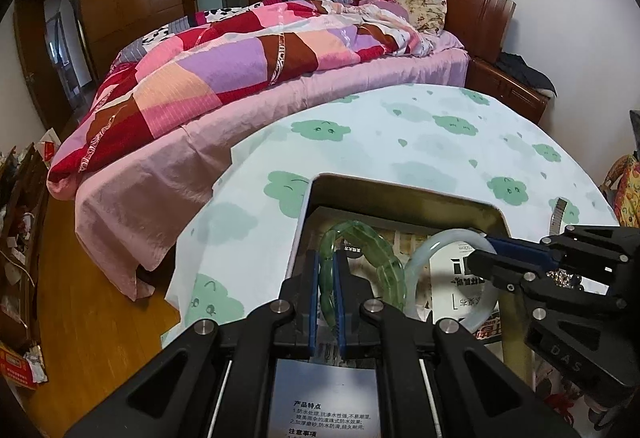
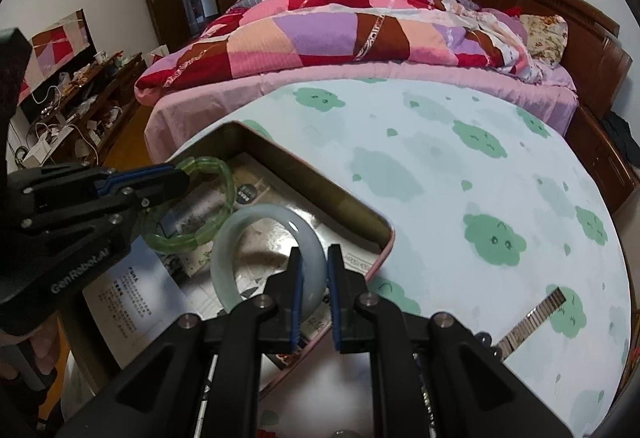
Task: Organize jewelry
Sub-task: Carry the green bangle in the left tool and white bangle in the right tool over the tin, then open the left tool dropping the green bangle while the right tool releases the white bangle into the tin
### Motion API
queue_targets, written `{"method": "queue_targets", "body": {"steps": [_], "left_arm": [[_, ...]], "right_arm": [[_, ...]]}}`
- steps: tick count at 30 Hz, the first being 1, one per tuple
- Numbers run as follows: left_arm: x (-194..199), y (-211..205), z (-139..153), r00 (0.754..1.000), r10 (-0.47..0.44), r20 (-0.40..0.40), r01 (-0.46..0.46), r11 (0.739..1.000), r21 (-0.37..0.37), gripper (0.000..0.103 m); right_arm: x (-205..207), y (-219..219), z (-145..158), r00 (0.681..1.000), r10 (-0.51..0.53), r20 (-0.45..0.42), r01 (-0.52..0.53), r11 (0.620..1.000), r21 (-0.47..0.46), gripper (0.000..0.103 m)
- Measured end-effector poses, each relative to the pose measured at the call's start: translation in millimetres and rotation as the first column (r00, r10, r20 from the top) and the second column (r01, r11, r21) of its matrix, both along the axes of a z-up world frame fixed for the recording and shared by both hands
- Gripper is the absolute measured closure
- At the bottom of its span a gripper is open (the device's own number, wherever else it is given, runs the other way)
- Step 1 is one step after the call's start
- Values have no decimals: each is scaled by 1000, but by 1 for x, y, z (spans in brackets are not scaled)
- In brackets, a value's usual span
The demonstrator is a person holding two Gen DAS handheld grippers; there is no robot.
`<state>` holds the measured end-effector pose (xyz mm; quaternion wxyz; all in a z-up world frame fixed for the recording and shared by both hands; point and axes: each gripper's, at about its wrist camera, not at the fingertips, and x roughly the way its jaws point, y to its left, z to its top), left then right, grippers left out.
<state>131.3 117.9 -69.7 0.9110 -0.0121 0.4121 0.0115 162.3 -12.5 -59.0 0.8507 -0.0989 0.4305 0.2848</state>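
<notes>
Blue pads line both pairs of black tongs, and each pair is clenched on a bangle. The left gripper [image 1: 327, 270] pinches the translucent green segmented bangle [image 1: 376, 258], made of faceted glassy blocks strung into a ring; its pads press the ring's near-left arc, and the loop stands tilted, its plane rising from the tongs toward the far wall of the tin. The right gripper [image 2: 314, 278] grasps the pale milky-white smooth jade-like bangle [image 2: 240, 238], a plain round band with a soft sheen; the pads clamp its right-hand arc, and the ring stands nearly on edge, its open face turned toward the left gripper.

Both bangles are inside the shallow rectangular metal tin with a dull gold inner wall [image 2: 304, 174], over printed paper sheets [image 2: 132, 290] that line its floor. The green bangle is toward the tin's far-left corner as the right wrist camera sees it, the white one nearer the middle, toward the right-hand wall; the two rings are near each other, and whether they touch I cannot tell.

The tin sits near the front edge of the table under a pale blue cloth with green cloud faces [image 2: 460, 166]. To the right of the tin, on the cloth, lies a silvery metal link watch strap [image 2: 532, 318], its long axis running diagonally toward the table's right edge.
</notes>
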Motion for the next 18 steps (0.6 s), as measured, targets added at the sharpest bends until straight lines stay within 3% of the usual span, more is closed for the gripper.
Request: {"method": "queue_targets", "body": {"steps": [12, 15, 18], "left_arm": [[4, -4, -4, 1000, -19, -16, 19, 999, 27, 96], [4, -7, -5, 999, -25, -28, 26, 999, 32, 91], [-2, -13, 1, 999, -36, -4, 36, 999, 40, 75]], "right_arm": [[-1, 6, -2, 999, -19, 29, 20, 999, -40, 89], [-1, 4, -3, 999, -29, 25, 30, 999, -18, 87], [-4, 0, 2, 999, -25, 32, 25, 1000, 19, 64]]}}
